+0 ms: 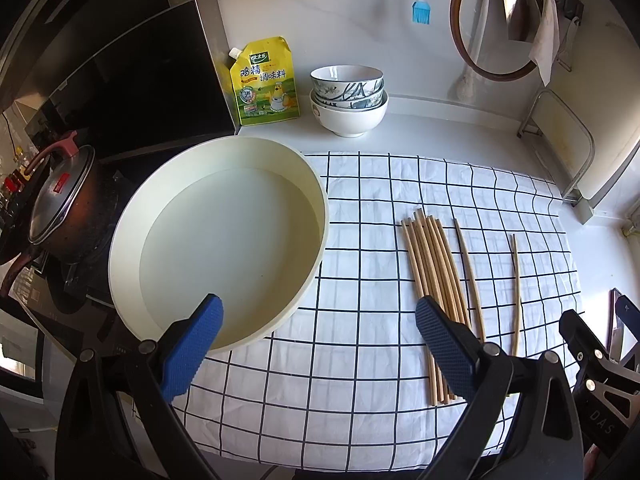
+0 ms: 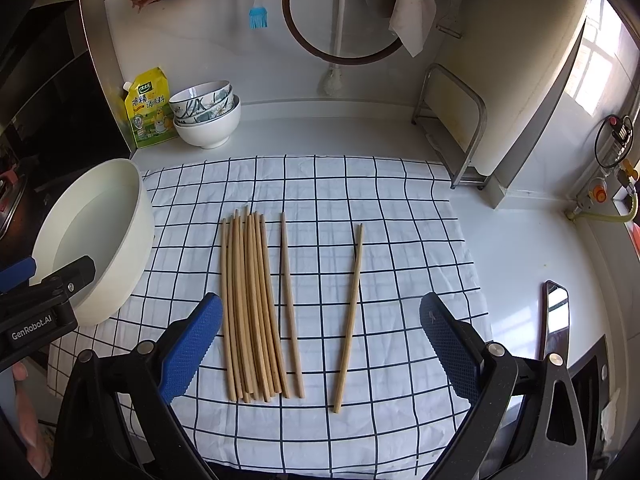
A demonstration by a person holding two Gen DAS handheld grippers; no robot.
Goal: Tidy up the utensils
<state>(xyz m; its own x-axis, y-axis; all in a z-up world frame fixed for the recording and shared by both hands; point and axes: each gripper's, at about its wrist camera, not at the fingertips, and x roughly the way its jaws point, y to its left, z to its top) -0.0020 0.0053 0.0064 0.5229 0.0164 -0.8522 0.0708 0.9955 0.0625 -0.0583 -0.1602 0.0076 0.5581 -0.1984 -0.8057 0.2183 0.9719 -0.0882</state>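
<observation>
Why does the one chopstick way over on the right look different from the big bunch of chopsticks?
The lone wooden chopstick lies by itself, touching nothing, while the bundle of wooden chopsticks is packed side by side. The lone one tilts, its far tip leaning right; the bundle runs nearly straight away from the camera. Both are the same pale wood, about the same length, and rest on the white checked cloth.

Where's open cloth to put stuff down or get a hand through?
Free: the checked cloth right of the lone chopstick, out to its right edge; the far strip between the chopstick tips and the stacked bowls; the gap between the basin and the chopstick bundle. Crowded: cloth centre-left, around the bundle.
</observation>
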